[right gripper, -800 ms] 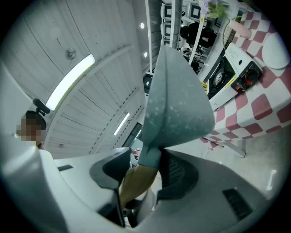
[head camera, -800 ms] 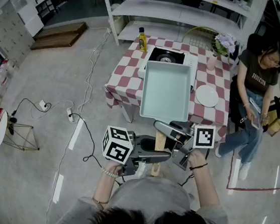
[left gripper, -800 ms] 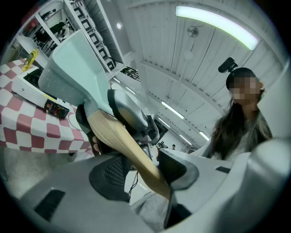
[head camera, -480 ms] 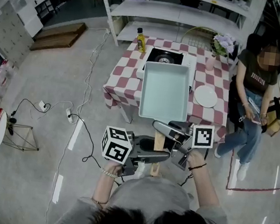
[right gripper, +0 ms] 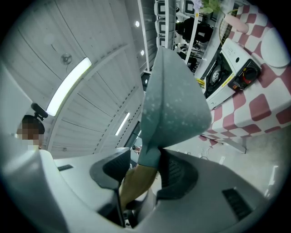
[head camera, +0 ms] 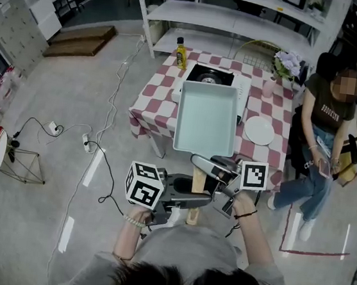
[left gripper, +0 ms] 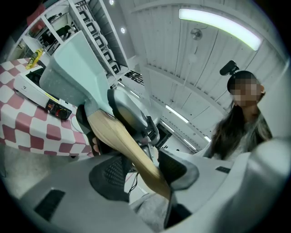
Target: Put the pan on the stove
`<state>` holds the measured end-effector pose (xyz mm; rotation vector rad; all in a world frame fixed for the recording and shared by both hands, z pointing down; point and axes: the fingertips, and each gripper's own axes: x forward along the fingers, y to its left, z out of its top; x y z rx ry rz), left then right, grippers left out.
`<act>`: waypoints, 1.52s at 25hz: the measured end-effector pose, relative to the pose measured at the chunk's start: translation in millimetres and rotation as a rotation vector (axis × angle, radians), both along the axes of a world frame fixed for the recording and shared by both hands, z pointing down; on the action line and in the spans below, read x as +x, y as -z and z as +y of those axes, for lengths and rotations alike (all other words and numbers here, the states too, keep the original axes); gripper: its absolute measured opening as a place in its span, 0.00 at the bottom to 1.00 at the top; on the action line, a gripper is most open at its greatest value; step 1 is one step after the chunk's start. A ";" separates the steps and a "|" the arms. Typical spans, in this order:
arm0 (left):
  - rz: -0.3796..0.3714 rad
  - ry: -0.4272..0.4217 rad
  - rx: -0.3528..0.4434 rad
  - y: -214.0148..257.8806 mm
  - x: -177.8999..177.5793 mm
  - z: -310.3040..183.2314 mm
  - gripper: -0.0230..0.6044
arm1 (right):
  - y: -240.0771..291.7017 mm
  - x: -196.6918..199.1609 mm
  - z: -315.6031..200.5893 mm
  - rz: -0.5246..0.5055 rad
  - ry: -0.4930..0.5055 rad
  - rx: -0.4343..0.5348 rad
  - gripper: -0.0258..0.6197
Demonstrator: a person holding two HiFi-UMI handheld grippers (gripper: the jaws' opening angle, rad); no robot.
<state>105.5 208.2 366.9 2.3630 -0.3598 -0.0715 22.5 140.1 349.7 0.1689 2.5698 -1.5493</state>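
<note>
Both tools were clamped on the wooden handle (head camera: 197, 181), the left gripper (head camera: 197, 199) near its end and the right gripper (head camera: 202, 163) up by the pan's socket. The long pan (head camera: 207, 118) was carried wholly ahead of those two grips. It could sag or twist in the pads, and its far rim might knock the stove (head camera: 209, 75) on the way in. The pan hung beyond the jaws, above the near half of the table (head camera: 154, 103), short of the stove.
</note>
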 end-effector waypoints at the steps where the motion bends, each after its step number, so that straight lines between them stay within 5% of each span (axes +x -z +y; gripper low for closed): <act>1: 0.001 0.006 0.002 0.0 1.0 -2.0 0.36 | -0.8 0.9 -1.6 0.004 0.003 -0.002 0.34; 21: -0.010 0.047 -0.014 -6.0 -5.6 -51.2 0.36 | -8.2 -8.7 -48.6 0.015 0.024 -0.025 0.34; 38: -0.017 -0.059 -0.028 -13.6 -65.6 -124.3 0.36 | -15.9 -61.9 -130.4 0.013 -0.075 -0.035 0.34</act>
